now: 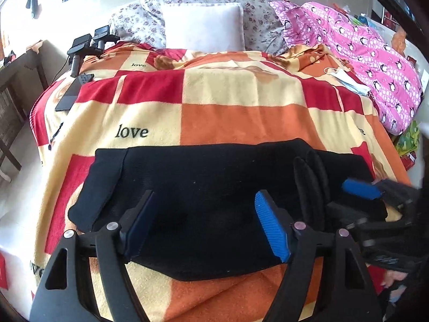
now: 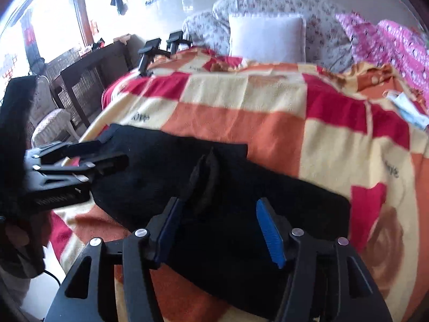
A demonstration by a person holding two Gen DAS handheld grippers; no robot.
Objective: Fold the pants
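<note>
1. The checked blanket (image 1: pixel 241 123) covers the bed and carries everything; a white pillow (image 1: pixel 203 26) and a pink quilt (image 1: pixel 362 53) sit at the far end, well apart from the work.

2. The black pants (image 1: pixel 203 187) lie flat on the near part of the blanket as a compact dark slab, seemingly already folded at least once. The slab's long axis runs left to right across both views, crosswise to the way the grippers point.

3. A small ridge of bunched cloth (image 1: pixel 311 185) stands up from the pants toward their right end; in the right wrist view it rises just beyond the right gripper's left finger.

4. The left gripper (image 1: pixel 205 224) hovers over the near edge of the pants, around the middle to left part of the slab, jaws spread wide with nothing between them.

5. The right gripper (image 2: pixel 218 232) is likewise spread apart and holds nothing, poised over the right portion of the pants near that ridge. The frame is blurred, so whether its fingers touch the cloth I cannot tell.

6. Judgement: the pants lie straight ahead of and beneath both grippers, each nearer its own end. A further fold would likely bring one short end across toward the other, along the long axis.
</note>
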